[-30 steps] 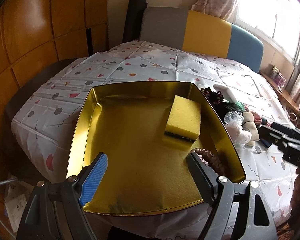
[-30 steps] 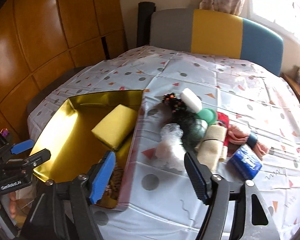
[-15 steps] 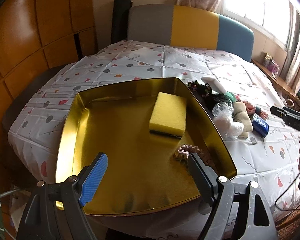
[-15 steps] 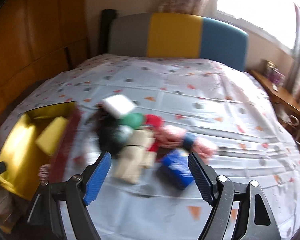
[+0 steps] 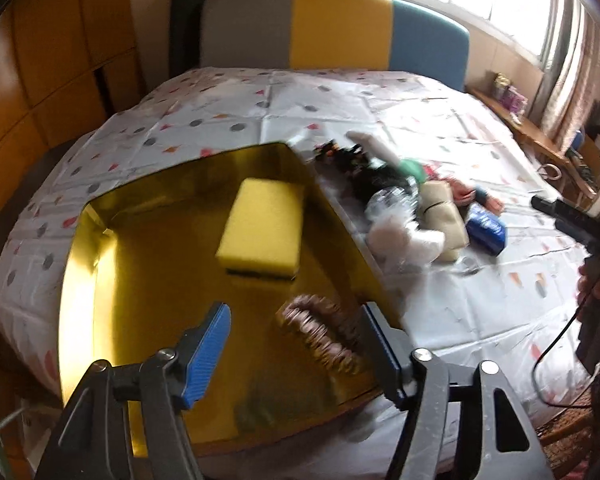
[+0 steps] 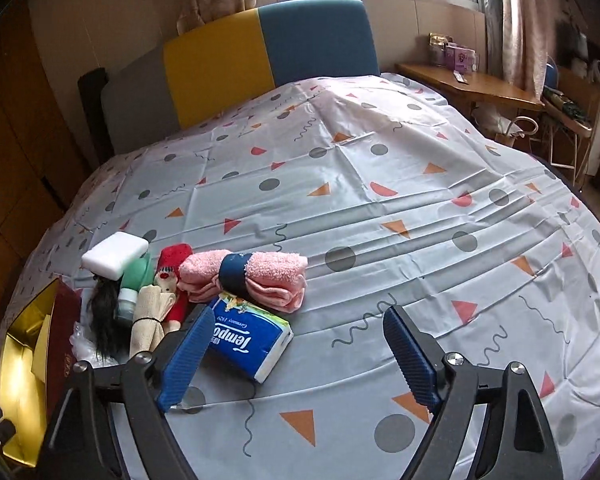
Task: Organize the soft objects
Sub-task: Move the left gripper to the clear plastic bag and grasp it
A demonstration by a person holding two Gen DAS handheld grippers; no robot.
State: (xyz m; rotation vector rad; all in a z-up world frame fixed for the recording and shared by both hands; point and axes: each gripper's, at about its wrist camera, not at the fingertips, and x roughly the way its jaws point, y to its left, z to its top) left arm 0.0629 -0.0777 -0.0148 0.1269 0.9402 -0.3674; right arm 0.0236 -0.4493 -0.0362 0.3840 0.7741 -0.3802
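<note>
A gold tray point(image 5: 100, 280) lies on the bed and holds a yellow sponge point(image 5: 264, 232) and a brown scrunchie point(image 5: 320, 332). My left gripper point(image 5: 296, 348) is open and empty above the tray's near part. Beside the tray lies a pile of soft things: a rolled pink towel point(image 6: 256, 276), a blue tissue pack point(image 6: 248, 340), a white sponge point(image 6: 116, 254), a beige cloth roll point(image 6: 150, 320), a red doll point(image 6: 172, 276) and black hair point(image 6: 104, 320). My right gripper point(image 6: 300, 352) is open and empty, just right of the tissue pack.
The bed has a patterned grey sheet point(image 6: 380, 200) and a grey, yellow and blue headboard point(image 6: 260, 52). A wooden side table point(image 6: 472, 84) stands at the far right. Wooden panels point(image 5: 60, 60) line the left wall. The tray edge point(image 6: 24, 360) shows at the left.
My right gripper has swung right, away from the tray, and now faces the towel and tissue pack. My left gripper has turned a little to the right over the tray.
</note>
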